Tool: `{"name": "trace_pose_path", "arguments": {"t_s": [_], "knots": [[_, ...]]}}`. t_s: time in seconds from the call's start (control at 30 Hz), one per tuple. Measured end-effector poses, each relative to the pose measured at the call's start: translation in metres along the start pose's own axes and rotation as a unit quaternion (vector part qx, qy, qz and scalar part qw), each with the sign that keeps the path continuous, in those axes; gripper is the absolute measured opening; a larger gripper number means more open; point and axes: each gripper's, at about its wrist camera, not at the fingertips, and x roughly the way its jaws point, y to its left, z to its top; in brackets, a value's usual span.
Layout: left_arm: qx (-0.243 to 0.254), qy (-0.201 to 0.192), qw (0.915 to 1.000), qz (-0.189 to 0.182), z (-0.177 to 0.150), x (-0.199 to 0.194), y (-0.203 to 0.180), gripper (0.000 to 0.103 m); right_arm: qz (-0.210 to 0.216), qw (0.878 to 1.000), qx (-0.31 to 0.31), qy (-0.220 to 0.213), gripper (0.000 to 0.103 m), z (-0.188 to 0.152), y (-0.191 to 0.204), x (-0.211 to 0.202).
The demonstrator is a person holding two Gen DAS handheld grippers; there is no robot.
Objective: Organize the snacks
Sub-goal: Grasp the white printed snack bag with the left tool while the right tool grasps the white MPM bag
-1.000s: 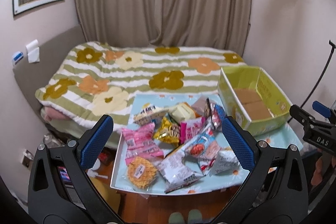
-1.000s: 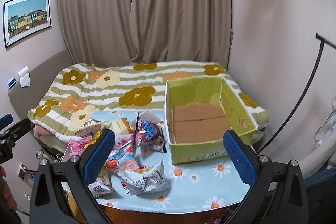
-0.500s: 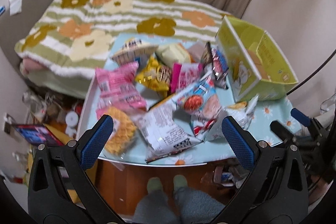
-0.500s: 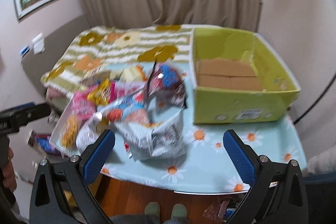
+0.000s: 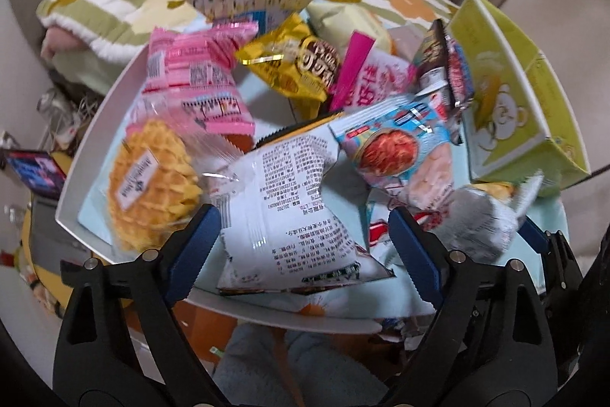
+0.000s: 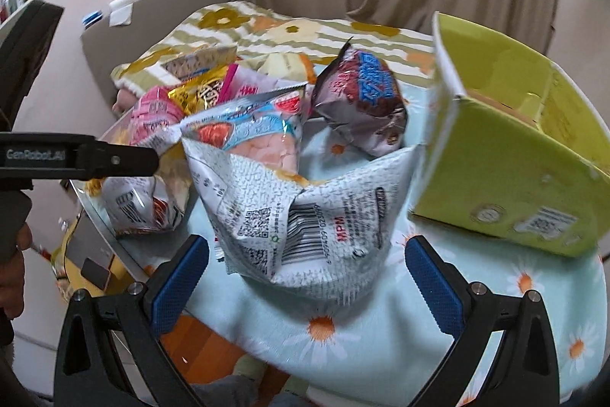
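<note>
Because the snacks lay heaped on the table [image 6: 476, 296] beside the empty green box [image 6: 507, 178], both claws hung low; the left claw [image 5: 305, 239], just narrowing, straddled a white packet [image 5: 289, 216] ungripped; the right claw [image 6: 307, 273] gaped, empty, around another packet [image 6: 305, 216].

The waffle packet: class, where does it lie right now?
In the left wrist view, the waffle packet lies at the table's left edge, below the pink packet and left of the white packet.
</note>
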Motion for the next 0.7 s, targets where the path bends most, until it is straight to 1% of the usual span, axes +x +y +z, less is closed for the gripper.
{"name": "trace_pose_path", "arguments": {"t_s": [0.07, 0.2, 0.27, 0.3, 0.37, 0.4, 0.43, 0.5, 0.57, 0.63, 0.7], "knots": [[0.001, -0.006, 0.9998, 0.021, -0.002, 0.007, -0.003, 0.089, 0.004, 1.0, -0.007, 0.0, 0.102, 0.0, -0.001, 0.006], [-0.002, -0.011, 0.9991, 0.04, -0.003, 0.014, -0.005, 0.088, 0.017, 1.0, -0.018, 0.0, 0.102, 0.002, -0.003, 0.02], [0.001, -0.011, 0.9982, 0.059, -0.003, 0.017, -0.007, 0.076, 0.023, 0.999, -0.022, -0.002, 0.102, 0.005, -0.002, 0.024], [0.006, -0.012, 0.9976, 0.068, -0.003, 0.017, -0.008, 0.074, 0.025, 0.999, -0.023, -0.003, 0.102, 0.006, -0.001, 0.025], [0.011, -0.011, 0.9974, 0.071, -0.003, 0.018, -0.009, 0.072, 0.032, 0.999, -0.026, -0.004, 0.102, 0.008, -0.001, 0.026], [0.015, -0.011, 0.997, 0.075, -0.003, 0.018, -0.01, 0.069, 0.034, 0.999, -0.029, -0.004, 0.102, 0.01, 0.0, 0.026], [0.019, -0.011, 0.9968, 0.077, -0.002, 0.019, -0.011, 0.059, 0.034, 0.999, -0.03, -0.004, 0.102, 0.01, 0.0, 0.027], [0.027, -0.008, 0.9962, 0.082, -0.003, 0.021, -0.012, 0.057, 0.034, 0.999, -0.033, -0.004, 0.102, 0.011, 0.001, 0.028], [0.035, -0.009, 0.9956, 0.087, -0.005, 0.02, -0.014, 0.055, 0.037, 0.999, -0.034, -0.006, 0.097, 0.012, 0.002, 0.028], [0.039, -0.011, 0.9952, 0.089, -0.006, 0.018, -0.015, 0.052, 0.038, 0.999, -0.032, -0.006, 0.09, 0.012, 0.0, 0.027], [0.036, -0.011, 0.9956, 0.085, -0.005, 0.016, -0.014, 0.051, 0.038, 0.999, -0.029, -0.01, 0.086, 0.013, -0.001, 0.025]]}}
